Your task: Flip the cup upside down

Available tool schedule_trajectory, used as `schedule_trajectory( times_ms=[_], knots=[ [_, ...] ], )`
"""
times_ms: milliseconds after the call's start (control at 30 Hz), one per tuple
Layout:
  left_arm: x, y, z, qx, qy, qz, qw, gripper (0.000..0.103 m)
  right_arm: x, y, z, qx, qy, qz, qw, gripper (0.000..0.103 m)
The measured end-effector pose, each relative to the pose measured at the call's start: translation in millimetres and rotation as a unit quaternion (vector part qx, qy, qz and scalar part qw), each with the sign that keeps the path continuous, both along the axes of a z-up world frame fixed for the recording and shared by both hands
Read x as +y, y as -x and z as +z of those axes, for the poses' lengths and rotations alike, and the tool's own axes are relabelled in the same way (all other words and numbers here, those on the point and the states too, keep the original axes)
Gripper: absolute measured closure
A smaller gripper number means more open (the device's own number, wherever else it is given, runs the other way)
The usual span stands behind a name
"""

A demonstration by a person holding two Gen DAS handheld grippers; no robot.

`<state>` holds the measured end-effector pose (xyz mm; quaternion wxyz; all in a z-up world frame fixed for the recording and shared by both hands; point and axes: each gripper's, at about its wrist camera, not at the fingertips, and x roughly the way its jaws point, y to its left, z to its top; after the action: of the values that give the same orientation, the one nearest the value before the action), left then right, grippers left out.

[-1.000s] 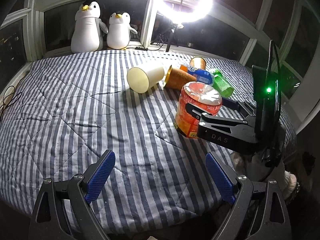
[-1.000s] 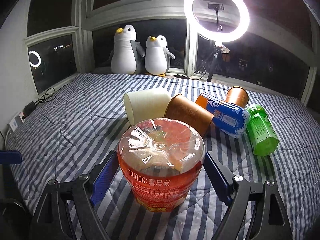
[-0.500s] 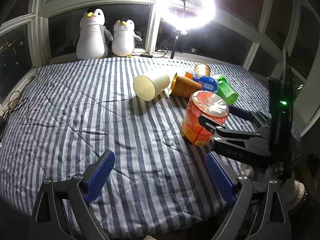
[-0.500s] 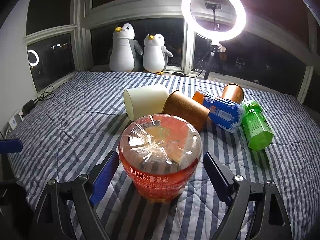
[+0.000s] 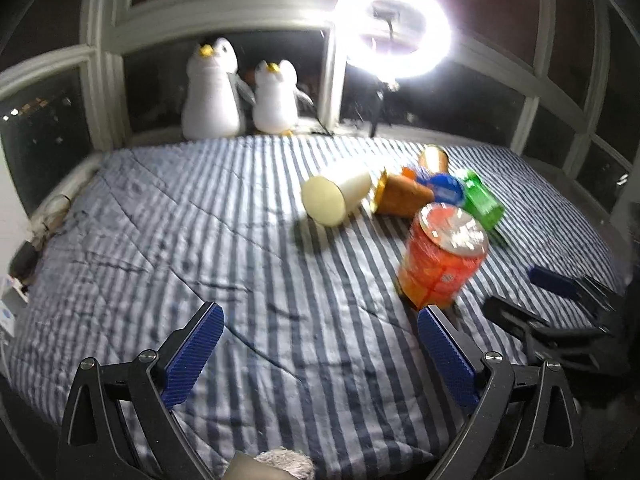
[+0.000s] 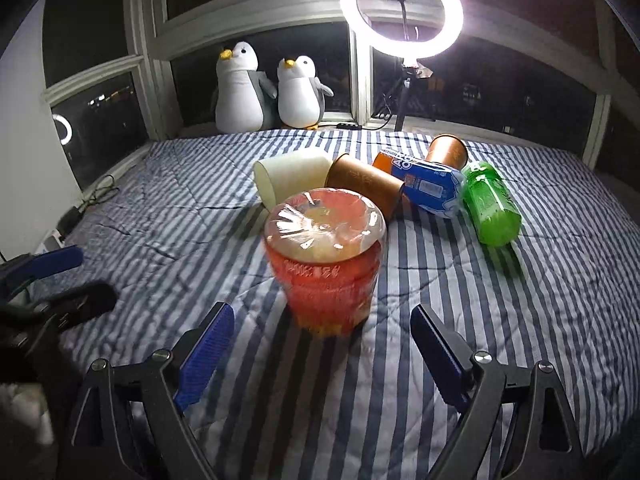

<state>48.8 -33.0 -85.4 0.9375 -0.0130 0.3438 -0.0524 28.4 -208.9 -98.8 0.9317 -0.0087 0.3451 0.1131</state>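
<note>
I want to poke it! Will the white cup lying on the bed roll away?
Probably a little. The white cup lies on its side, so it could roll, likely curving because it tapers. The brown cup right beside it and the soft striped blanket should stop it soon.

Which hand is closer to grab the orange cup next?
Right. The right gripper faces the orange cup straight on, jaws open, cup just ahead. The left gripper is open too, but the cup sits off to its right.
</note>
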Motion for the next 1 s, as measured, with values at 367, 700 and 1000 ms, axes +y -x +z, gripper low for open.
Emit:
schedule_trajectory(
  times_ms=[367, 700, 1000],
  knots=[
    [6.7, 27.2, 41.4, -0.099, -0.024, 0.043, 0.9939, 0.001, 1.6, 46.7, 41.9, -0.083, -0.023, -0.026, 0.996, 0.011],
    [11.2, 45.7, 64.2, -0.137, -0.026, 0.058, 0.9885, 0.001, -2.8, 69.2, 59.4, -0.138, -0.022, -0.061, 0.988, 0.007],
    [15.8, 64.7, 80.3, -0.160, -0.021, 0.066, 0.9846, 0.001, -7.1, 79.0, 70.0, -0.171, -0.028, -0.079, 0.982, 0.002]
  ],
)
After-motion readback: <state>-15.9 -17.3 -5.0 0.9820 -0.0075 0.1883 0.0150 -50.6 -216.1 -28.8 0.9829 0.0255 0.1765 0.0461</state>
